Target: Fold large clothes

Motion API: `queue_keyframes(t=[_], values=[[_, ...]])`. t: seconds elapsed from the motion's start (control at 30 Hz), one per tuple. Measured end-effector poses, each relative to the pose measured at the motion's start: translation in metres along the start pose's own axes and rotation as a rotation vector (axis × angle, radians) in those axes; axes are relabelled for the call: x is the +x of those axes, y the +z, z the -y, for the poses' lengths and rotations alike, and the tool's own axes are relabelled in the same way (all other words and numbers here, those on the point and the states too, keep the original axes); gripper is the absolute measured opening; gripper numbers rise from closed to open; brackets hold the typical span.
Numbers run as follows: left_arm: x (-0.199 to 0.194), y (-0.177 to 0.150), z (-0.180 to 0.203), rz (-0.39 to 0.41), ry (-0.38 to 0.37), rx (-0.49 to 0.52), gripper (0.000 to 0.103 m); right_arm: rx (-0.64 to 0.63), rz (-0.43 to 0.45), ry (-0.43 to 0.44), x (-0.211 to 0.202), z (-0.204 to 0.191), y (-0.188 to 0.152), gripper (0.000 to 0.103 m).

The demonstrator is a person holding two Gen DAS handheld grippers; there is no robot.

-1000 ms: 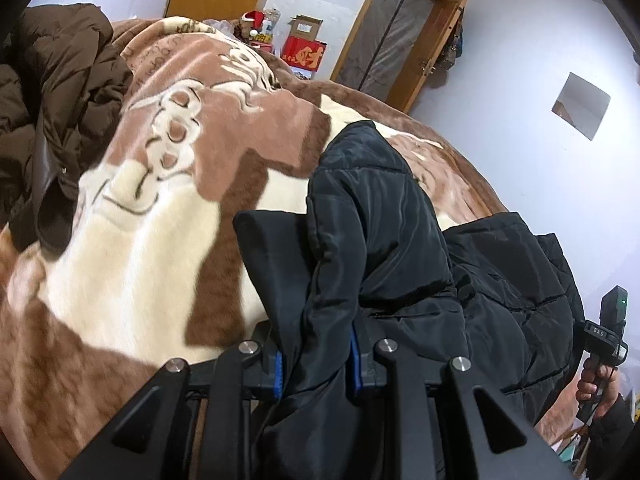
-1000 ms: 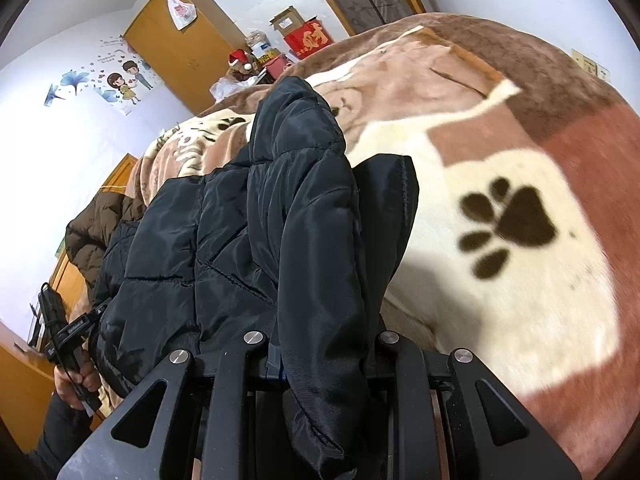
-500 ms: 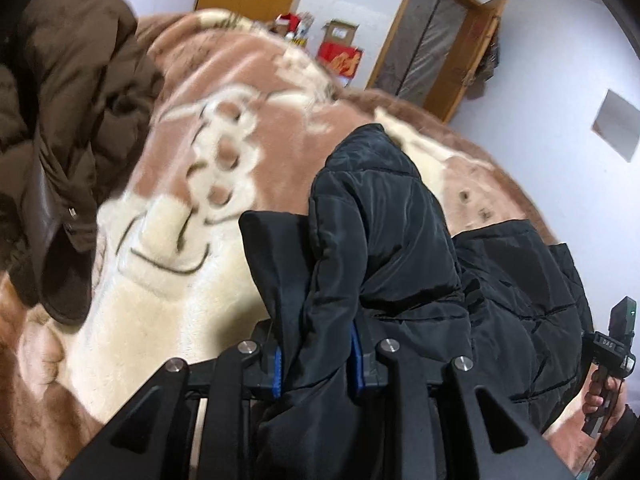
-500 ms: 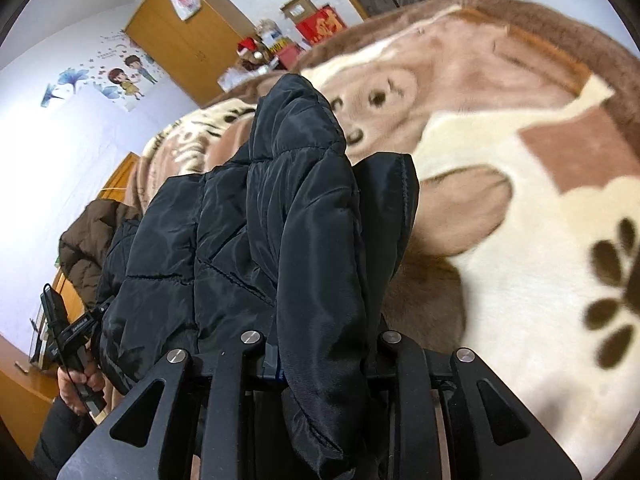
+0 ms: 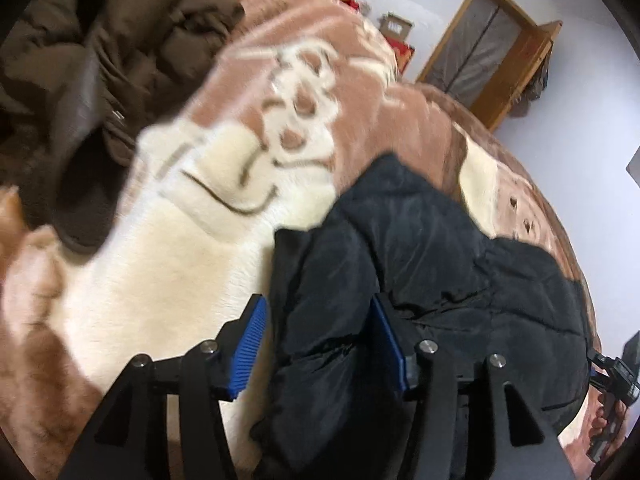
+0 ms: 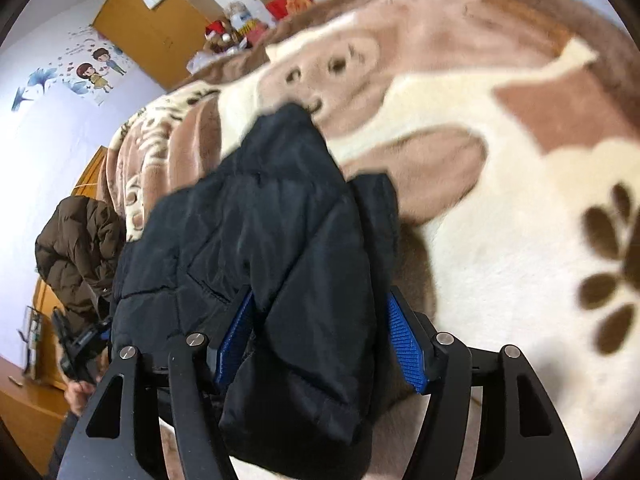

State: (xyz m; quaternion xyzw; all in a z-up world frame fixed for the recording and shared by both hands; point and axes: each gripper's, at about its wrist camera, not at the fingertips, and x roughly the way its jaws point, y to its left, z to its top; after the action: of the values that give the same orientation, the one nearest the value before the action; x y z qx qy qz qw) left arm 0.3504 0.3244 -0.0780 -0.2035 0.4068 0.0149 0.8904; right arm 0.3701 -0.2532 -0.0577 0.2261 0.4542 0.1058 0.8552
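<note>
A black padded jacket [image 5: 440, 248] lies folded on a brown and cream blanket [image 5: 160, 272] that covers the bed. My left gripper [image 5: 318, 320] straddles one thick folded edge; its jaws are opening, and the blue left pad [image 5: 250, 344] stands clear of the cloth. In the right wrist view the same black jacket [image 6: 260, 220] hangs between the jaws of my right gripper [image 6: 320, 308], which are also opening; the right pad [image 6: 404, 344] shows a gap to the fabric. Each view catches the other gripper in a hand, the right one [image 5: 616, 376] and the left one [image 6: 80, 344].
A brown padded jacket [image 5: 100, 60] lies heaped at the bed's far left, also seen as the brown jacket [image 6: 80, 248] past the black one. The blanket [image 6: 500, 220] spreads wide to the right. A wooden door [image 5: 480, 52], a wardrobe [image 6: 152, 36] and boxes [image 6: 288, 0] stand behind the bed.
Both grippers came down toward the blanket with the jacket edge, then their jaws spread apart from the tight grip they had. The folded edge now sags between the pads.
</note>
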Motion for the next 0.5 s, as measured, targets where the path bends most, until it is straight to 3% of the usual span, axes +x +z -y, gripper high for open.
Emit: queue_keyframes(t=[0.1, 0.23, 0.33, 0.37, 0.5], values=[[-0.021, 0.003, 0.005, 0.052, 0.025, -0.009, 0.056, -0.029, 0.082, -0.078, -0.02, -0.008, 0.004, 0.064], [-0.024, 0.001, 0.04, 0.072, -0.012, 0.094, 0.056, -0.137, 0.091, -0.093, -0.014, -0.032, 0.001, 0.064], [-0.003, -0.003, 0.069, 0.046, 0.031, 0.212, 0.056, -0.211, 0.044, -0.124, 0.015, -0.048, 0.003, 0.062], [0.007, -0.005, 0.072, 0.026, 0.058, 0.223, 0.056, -0.225, 0.024, -0.154, 0.027, -0.048, 0.005, 0.058], [0.029, -0.01, 0.067, -0.009, 0.095, 0.197, 0.056, -0.243, -0.022, -0.185, 0.051, -0.039, 0.013, 0.058]])
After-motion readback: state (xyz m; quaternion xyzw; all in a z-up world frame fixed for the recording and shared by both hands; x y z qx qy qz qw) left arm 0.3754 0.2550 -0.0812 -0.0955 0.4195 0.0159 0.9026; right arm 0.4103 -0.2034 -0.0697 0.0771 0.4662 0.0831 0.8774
